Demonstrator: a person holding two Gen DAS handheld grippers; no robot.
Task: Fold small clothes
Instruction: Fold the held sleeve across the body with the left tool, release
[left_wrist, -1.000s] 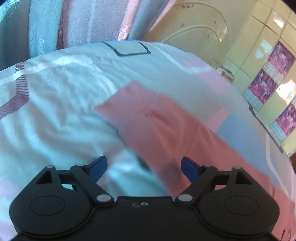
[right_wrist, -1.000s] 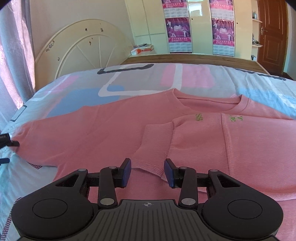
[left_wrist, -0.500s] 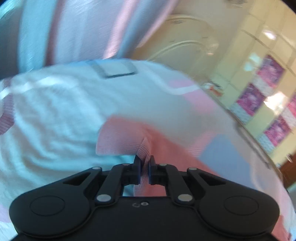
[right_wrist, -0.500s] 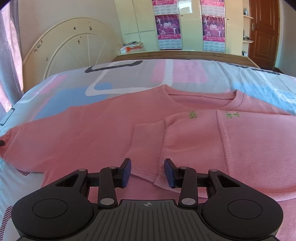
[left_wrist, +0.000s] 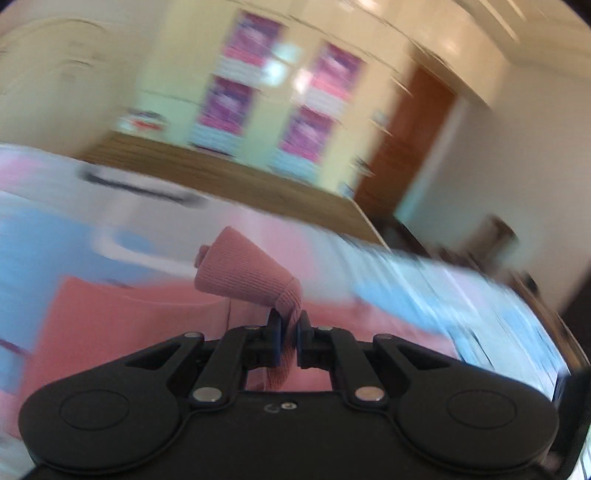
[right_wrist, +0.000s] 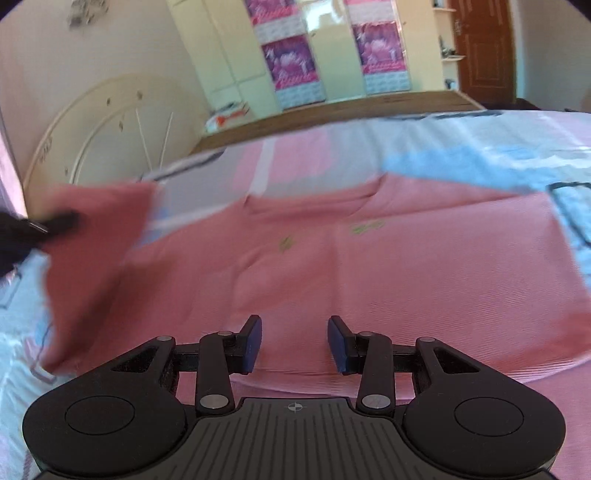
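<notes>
Left gripper (left_wrist: 289, 334) clamped on pink sweater's sleeve cuff (left_wrist: 243, 267) above bedsheet (left_wrist: 461, 295).

sweater (left_wrist: 243, 269) – ribbed knit cloth, matt | headboard (right_wrist: 110, 122) – glossy, smooth

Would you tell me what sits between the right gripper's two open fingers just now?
Only the pink sweater lies beneath the gap of the right gripper; its pads touch nothing, as the right wrist view shows.

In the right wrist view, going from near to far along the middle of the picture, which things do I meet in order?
right gripper → pink sweater → patterned bedsheet → wooden board at the bed's far edge → wardrobe doors with posters
</notes>
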